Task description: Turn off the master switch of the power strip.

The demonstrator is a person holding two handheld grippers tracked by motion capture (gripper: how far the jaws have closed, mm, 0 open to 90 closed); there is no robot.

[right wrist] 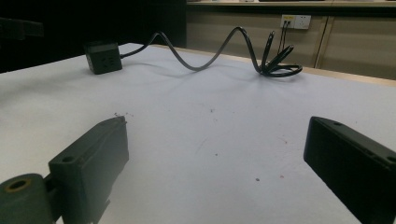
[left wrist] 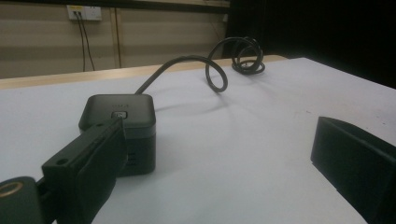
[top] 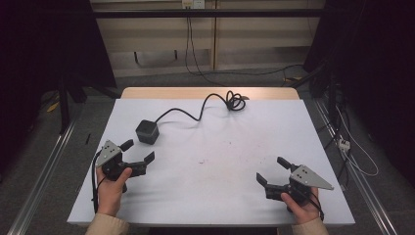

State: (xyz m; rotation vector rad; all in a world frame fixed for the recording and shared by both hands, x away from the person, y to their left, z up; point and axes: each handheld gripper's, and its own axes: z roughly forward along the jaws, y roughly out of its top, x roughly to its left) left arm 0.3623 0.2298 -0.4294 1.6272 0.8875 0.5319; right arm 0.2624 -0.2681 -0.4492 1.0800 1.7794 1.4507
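The black cube socket (top: 147, 131) rests on the white table (top: 210, 196), toward its far-left part. The left gripper (top: 138, 151) sits just beside the cube, on its near side, jaws spread apart and empty; the cube lies slightly ahead of the jaw gap, close by one jaw. The cable (top: 195, 113) runs from the cube away toward the far edge, ending in a coil. The right gripper (top: 273, 171), jaws also apart, lies well apart from the cube. The left gripper is therefore the nearer one.

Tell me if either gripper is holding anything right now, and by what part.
Nothing is held. The left gripper stands open just short of the black cube, and the right gripper is open over the bare table.
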